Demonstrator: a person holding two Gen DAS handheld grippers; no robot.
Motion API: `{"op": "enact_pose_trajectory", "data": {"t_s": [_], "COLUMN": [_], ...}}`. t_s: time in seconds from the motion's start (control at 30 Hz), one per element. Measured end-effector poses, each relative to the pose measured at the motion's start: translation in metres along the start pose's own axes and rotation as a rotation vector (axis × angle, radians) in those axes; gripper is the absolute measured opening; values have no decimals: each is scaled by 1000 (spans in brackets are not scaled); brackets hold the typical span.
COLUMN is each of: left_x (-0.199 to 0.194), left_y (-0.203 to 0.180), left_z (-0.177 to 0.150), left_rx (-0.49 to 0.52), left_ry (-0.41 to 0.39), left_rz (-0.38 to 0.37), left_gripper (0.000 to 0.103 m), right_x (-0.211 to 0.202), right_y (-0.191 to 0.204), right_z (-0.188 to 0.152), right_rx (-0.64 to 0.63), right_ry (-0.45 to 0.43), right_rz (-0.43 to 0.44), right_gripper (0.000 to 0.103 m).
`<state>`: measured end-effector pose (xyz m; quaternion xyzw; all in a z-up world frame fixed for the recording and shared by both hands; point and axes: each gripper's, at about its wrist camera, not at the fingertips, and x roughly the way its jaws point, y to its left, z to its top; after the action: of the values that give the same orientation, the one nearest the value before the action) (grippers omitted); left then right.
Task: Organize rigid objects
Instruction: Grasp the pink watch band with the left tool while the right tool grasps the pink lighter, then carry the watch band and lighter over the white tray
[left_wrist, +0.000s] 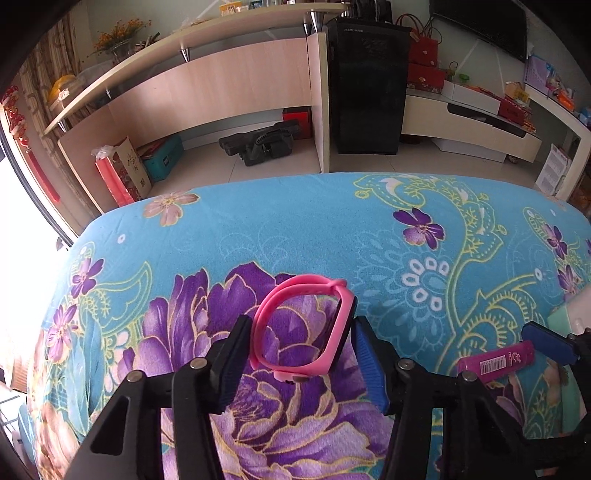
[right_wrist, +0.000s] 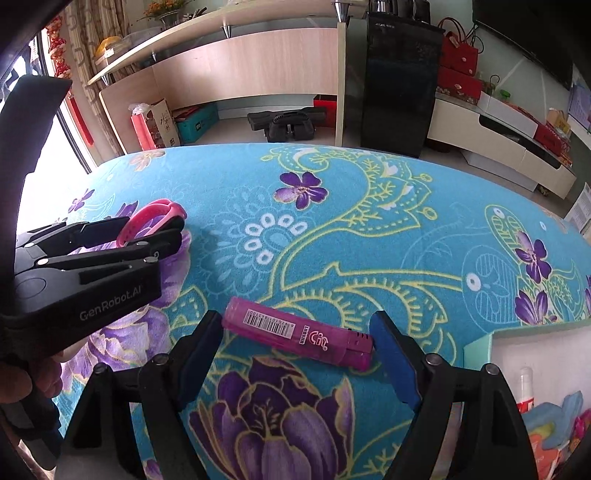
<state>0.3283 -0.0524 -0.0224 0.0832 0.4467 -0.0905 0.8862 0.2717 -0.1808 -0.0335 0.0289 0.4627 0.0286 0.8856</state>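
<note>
Left gripper (left_wrist: 301, 354), fingers wide, brackets the pink silicone wristband (left_wrist: 301, 328); right gripper (right_wrist: 299, 363), equally wide, straddles the magenta plastic lighter (right_wrist: 299, 338), lower centre, seemingly readying pickups.

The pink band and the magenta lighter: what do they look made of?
Pink wristband: probably silicone or soft rubber, matte, bent into a smooth closed loop. Magenta lighter: looks like hard plastic, faintly translucent and glossy, with a printed barcode label. The floral cloth under both seems fuzzy fleece.

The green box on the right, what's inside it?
The green box holds a white bottle with a red label and blue and orange items. The right tongs and the frame edge hide the rest.
</note>
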Motion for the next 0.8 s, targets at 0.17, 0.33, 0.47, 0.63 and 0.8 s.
{"op": "enact_pose_trajectory", "data": {"t_s": [0.17,0.33,0.47,0.63,0.8], "left_x": [-52,-106,-139,-158,-156], "left_y": [-17,-47,-82,-140,-192], "left_z": [-12,-25,-37,-51,-66], "left_rx": [0,-1,18,70,143], "left_ry": [-59,-127,-157,-168,-139], "left_rz": [-21,-70,-138,-224,-261], "left_gripper": [58,58,58,58,58], "right_x": [-43,-97,-136,-163,-175], "right_y": [-9,-36,-69,-116,-161], "right_z": [-18,-42,-64,-92,-114], "right_rx": [23,84,148,213,276], "right_ry": [-34,-88,-125,-130,-116], "right_rz": [13,-26,-84,-177,-228], "right_gripper": [82,82,82,82,82]}}
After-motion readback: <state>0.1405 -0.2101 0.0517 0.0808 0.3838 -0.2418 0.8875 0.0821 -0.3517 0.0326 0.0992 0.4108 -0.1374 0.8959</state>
